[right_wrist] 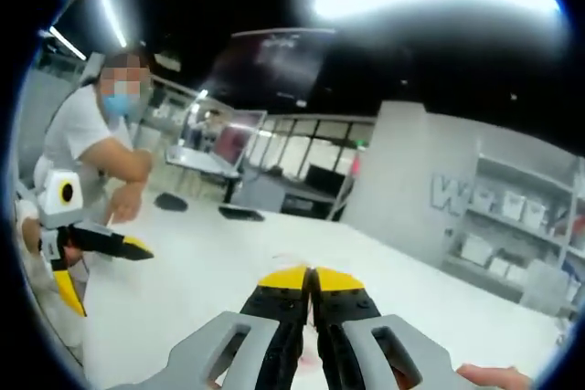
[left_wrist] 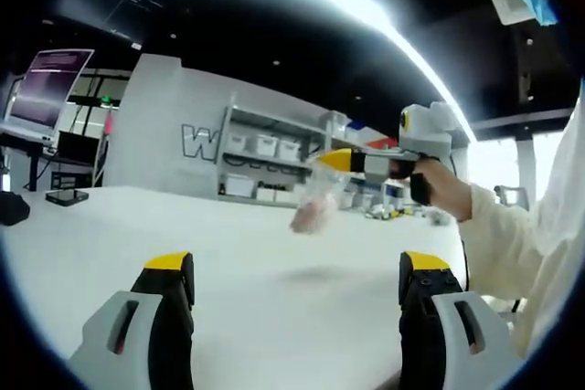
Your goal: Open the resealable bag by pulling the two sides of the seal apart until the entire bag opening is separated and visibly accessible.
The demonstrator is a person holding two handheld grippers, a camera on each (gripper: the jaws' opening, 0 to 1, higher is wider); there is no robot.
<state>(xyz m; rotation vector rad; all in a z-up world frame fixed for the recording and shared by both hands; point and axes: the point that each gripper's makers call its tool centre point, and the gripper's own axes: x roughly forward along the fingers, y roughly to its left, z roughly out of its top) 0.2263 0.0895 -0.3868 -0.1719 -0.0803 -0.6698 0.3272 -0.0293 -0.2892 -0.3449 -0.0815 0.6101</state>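
Note:
A small clear resealable bag (left_wrist: 315, 200) with something pinkish in its bottom hangs in the air above the white table (left_wrist: 228, 253). In the left gripper view my right gripper (left_wrist: 340, 161) comes in from the right, its yellow tips shut on the bag's top edge. My left gripper (left_wrist: 297, 264) stands wide open in front of the bag, apart from it, with nothing between its fingers. In the right gripper view my right gripper (right_wrist: 311, 279) has its yellow tips pressed together and hides most of the bag. The left gripper (right_wrist: 103, 273) shows open at the left.
A person (right_wrist: 91, 134) leans on the far side of the table. Flat dark objects (right_wrist: 171, 201) (right_wrist: 242, 214) lie on it. Shelves with white boxes (left_wrist: 265, 157) and a monitor (left_wrist: 46, 89) stand behind. A hand and pale sleeve (left_wrist: 512, 244) hold the right gripper.

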